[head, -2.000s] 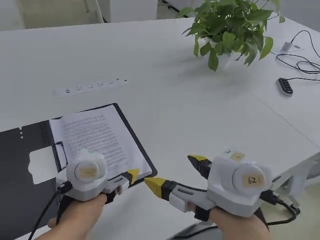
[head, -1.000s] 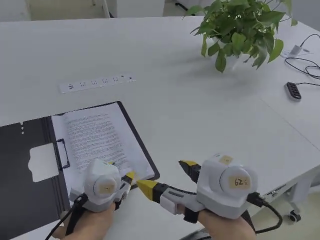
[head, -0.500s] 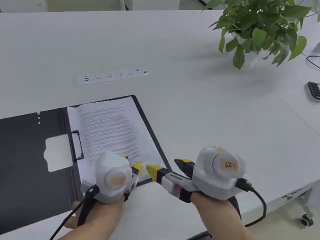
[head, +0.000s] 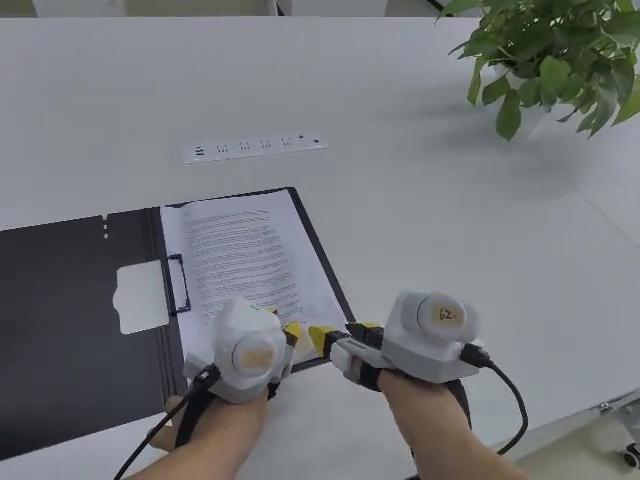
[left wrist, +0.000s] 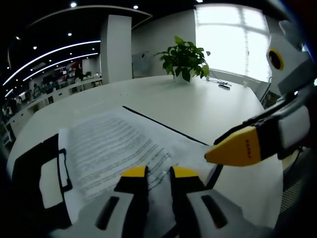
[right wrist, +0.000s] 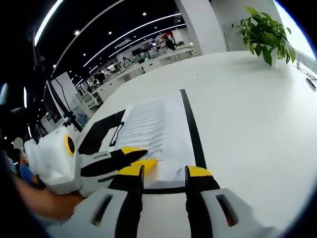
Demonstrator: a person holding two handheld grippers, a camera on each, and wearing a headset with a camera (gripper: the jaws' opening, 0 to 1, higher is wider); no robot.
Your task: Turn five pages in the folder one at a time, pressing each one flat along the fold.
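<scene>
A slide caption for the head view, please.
Left gripper and right gripper poised at the near corner of the folder's top page.

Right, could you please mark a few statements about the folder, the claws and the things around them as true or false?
1. The folder lies open, with a printed page on its right half. True.
2. The power strip lies on top of the printed page. False: it lies on the table beyond the folder, apart from it.
3. The left claw and the right claw are both at the page's lower right corner. True.
4. The plant stands on the folder's black left cover. False: it stands on the table, far off to the right.
5. The right claw's jaws stand apart. True.
</scene>
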